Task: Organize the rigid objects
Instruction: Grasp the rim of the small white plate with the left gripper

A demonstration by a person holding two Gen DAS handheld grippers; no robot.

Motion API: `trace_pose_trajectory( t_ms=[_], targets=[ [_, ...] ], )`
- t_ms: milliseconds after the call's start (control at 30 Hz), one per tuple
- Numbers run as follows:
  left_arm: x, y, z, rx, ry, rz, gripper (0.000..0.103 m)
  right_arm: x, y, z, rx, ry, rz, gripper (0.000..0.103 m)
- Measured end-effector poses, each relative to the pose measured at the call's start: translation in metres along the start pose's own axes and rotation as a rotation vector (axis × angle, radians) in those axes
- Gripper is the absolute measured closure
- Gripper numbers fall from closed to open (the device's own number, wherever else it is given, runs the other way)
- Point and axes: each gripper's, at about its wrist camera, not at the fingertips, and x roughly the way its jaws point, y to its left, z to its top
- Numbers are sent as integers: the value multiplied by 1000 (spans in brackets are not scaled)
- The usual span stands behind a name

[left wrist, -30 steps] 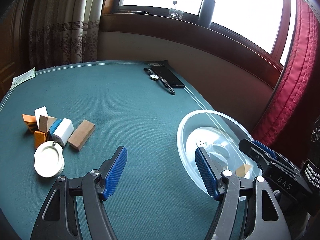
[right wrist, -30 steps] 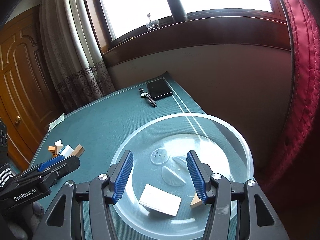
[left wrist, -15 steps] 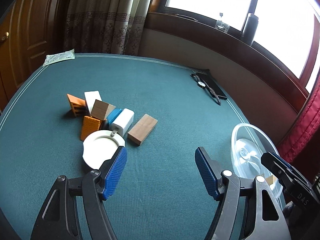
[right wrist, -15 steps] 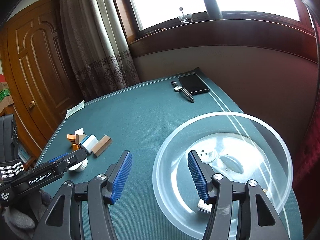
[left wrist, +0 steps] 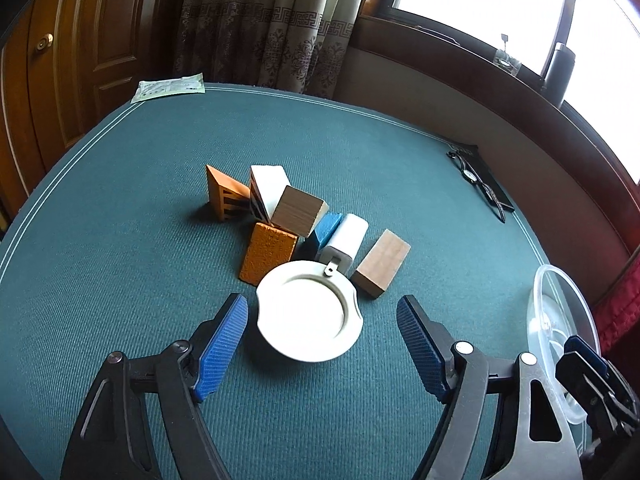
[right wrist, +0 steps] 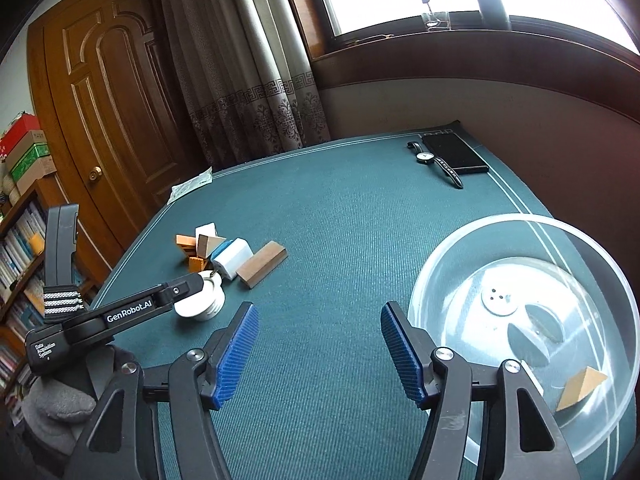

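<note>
A: In your left wrist view, where do you stand?

B: Your left gripper (left wrist: 322, 354) is spread wide and empty, jaws either side of the white lid (left wrist: 309, 312), which lies mid-table (left wrist: 120, 280) touching the pile of blocks (left wrist: 296, 216). My read is that the lid is the next pick. Lower squarely so both pads meet its rim; it looks shallow and may skid on the cloth. Mind the white plug (left wrist: 346, 242), whose prong overlaps the lid's far edge.

A: Counts here?

B: One lid, one plug, about six blocks: two orange, one white wedge, one blue, two brown.

A: And the right wrist view?

B: Your right gripper (right wrist: 318, 354) also gapes, holding nothing, near the table's front edge. The clear bowl (right wrist: 592, 264) sits at the right edge with one tan wedge (right wrist: 582, 390) inside, plus something white half hidden behind the gripper's finger. A watch (right wrist: 434, 162) and a phone (right wrist: 456, 152) lie at the far right corner, one paper (right wrist: 190, 186) at the far left. Leave those alone.
</note>
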Motion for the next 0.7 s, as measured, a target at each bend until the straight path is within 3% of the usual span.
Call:
trace_pose_trajectory(
  t_ms=[433,633,700],
  targets=[
    [29,-5,-2,49,11,98,23,15,8,-4,-6,43,6,32],
    [37,3,-5,36,27,107,23,23,14,-3,-13,59,8,32],
    [36,4,-6,36,21,100,28,27,16,-2,-16,67,8,32]
  ],
)
